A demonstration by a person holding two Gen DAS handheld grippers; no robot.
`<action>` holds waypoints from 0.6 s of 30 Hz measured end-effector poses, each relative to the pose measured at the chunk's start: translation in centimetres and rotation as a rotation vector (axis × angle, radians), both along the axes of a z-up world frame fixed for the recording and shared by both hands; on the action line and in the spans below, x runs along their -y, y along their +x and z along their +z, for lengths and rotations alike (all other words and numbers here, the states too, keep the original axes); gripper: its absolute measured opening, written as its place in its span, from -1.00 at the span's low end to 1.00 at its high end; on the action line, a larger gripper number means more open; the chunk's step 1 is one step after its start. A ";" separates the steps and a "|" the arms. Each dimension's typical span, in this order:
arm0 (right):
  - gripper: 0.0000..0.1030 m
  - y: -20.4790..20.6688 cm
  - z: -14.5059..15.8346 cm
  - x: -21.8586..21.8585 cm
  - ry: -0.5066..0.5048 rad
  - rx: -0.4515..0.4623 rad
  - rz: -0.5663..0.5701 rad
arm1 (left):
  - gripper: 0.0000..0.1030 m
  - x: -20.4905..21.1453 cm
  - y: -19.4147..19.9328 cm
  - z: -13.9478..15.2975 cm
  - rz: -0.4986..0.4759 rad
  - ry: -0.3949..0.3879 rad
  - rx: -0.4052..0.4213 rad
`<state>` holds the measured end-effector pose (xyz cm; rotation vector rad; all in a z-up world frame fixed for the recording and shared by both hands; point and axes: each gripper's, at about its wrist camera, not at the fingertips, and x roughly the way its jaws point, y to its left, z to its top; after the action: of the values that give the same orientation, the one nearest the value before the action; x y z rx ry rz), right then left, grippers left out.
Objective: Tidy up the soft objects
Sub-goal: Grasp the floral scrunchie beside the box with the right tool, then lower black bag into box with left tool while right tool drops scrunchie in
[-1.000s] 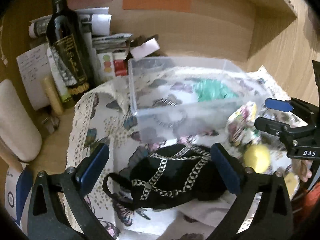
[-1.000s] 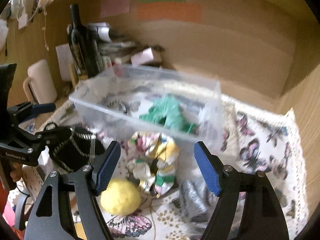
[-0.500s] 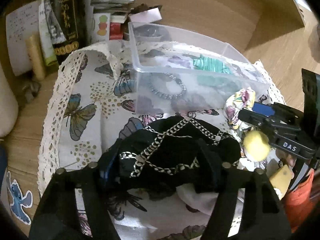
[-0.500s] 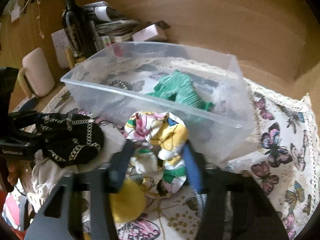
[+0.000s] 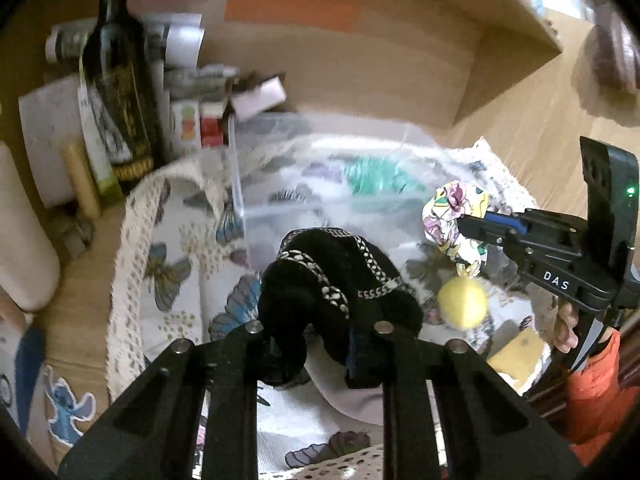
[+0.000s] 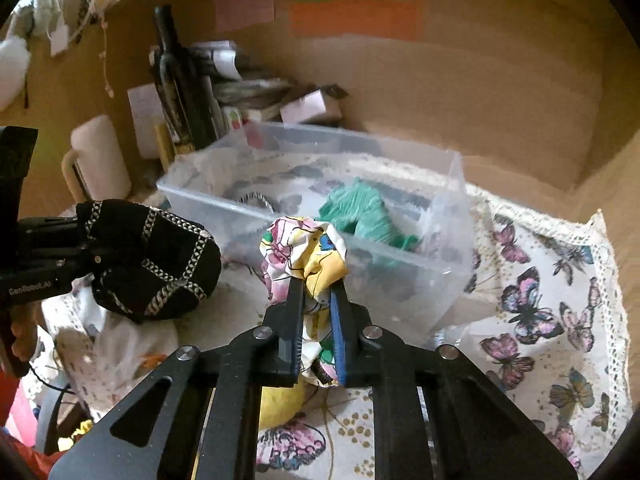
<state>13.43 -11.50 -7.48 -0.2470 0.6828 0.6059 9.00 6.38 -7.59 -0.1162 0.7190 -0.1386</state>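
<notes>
- Half a second ago both grippers were low over the cloth, closing on their things. Now both things are lifted and the clear box [image 6: 320, 216] looks farther away.
- The left gripper [image 5: 320, 344] is closed tightly on the black pouch [image 5: 332, 280], which has a silver chain pattern. In the left wrist view the pouch bulges above the fingers at the centre of the frame, its long axis running up and a little to the right.
- In the right wrist view the same pouch [image 6: 152, 256] is at the middle left, in front of the box's left corner, its long axis about level.
- The right gripper [image 6: 316, 320] is nearly closed on the floral cloth piece [image 6: 308, 248]. The cloth stands up from the fingers toward the front wall of the box and hangs down below them, so its long axis is upright.
- A green cloth [image 6: 360, 208] lies inside the box, toward the right.
- A yellow ball [image 5: 462, 304] rests on the butterfly tablecloth [image 6: 540, 288], at the lower right in the left wrist view.
- A dark bottle [image 5: 116, 68] stands at the upper left.
</notes>
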 end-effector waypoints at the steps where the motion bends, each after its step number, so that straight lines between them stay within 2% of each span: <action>1: -0.78 -0.3 0.5 0.2 0.011 0.013 -0.002 | -0.63 0.0 -0.2 0.6 -0.002 0.001 0.017; 12: -0.78 -1.6 5.7 1.9 0.130 0.141 -0.033 | -0.63 -0.7 0.5 5.8 0.049 -0.007 0.206; 18: -0.78 -0.9 7.3 2.2 0.171 0.181 -0.061 | -0.63 -0.8 2.6 6.5 0.068 -0.006 0.235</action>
<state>12.51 -13.67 -0.16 -0.1199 0.4594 0.5723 11.64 7.18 -1.11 -0.1274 0.4794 -0.0871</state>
